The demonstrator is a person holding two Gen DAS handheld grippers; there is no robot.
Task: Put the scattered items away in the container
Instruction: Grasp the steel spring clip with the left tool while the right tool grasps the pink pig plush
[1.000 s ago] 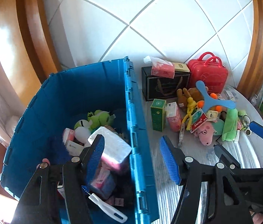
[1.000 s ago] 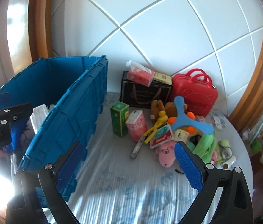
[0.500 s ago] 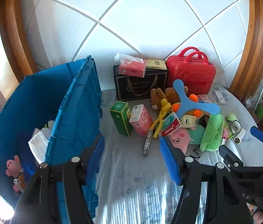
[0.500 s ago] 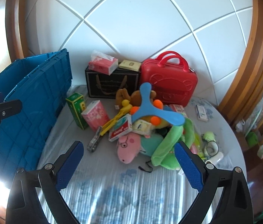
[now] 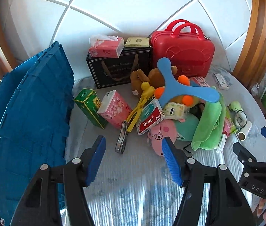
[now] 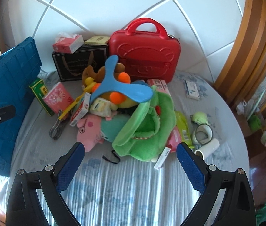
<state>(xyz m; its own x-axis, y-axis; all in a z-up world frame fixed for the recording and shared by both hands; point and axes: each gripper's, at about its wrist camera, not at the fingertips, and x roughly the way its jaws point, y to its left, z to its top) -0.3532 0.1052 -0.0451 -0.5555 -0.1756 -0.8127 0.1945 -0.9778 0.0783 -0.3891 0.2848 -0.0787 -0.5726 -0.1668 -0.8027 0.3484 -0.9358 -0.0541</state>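
Reaching into this heap is the risky part: the items lean on one another, so pulling one could topple the rest. Going left to right in the left wrist view, the blue container (image 5: 29, 122) stands at nine o'clock, its wall just beside the green box (image 5: 90, 107) and the pink tissue pack (image 5: 114, 109). A clumsy sweep there could knock the green box over against the wall. The metal clip (image 5: 121, 139) lies flat on the striped cloth (image 5: 133, 188) at about twelve o'clock of the left gripper (image 5: 133, 154); thin and low, it may slip from the pads. The blue boomerang (image 5: 180, 86) rests on top of the pile, so I judge that lifting the pink pig plush (image 6: 89, 131) or the green plush (image 6: 146, 128) beneath could send it sliding. Small things at three o'clock, the white roll (image 6: 206, 148) and the white box (image 6: 191, 92), sit near the round table's edge and could roll or be nudged off.

Both grippers tilt steeply down toward the pile. The left gripper's fingers stand moderately apart with nothing between them, the pig's snout just beyond the right finger. The right gripper (image 6: 131, 162) has its fingers spread wide, empty, with the green plush at its twelve o'clock.
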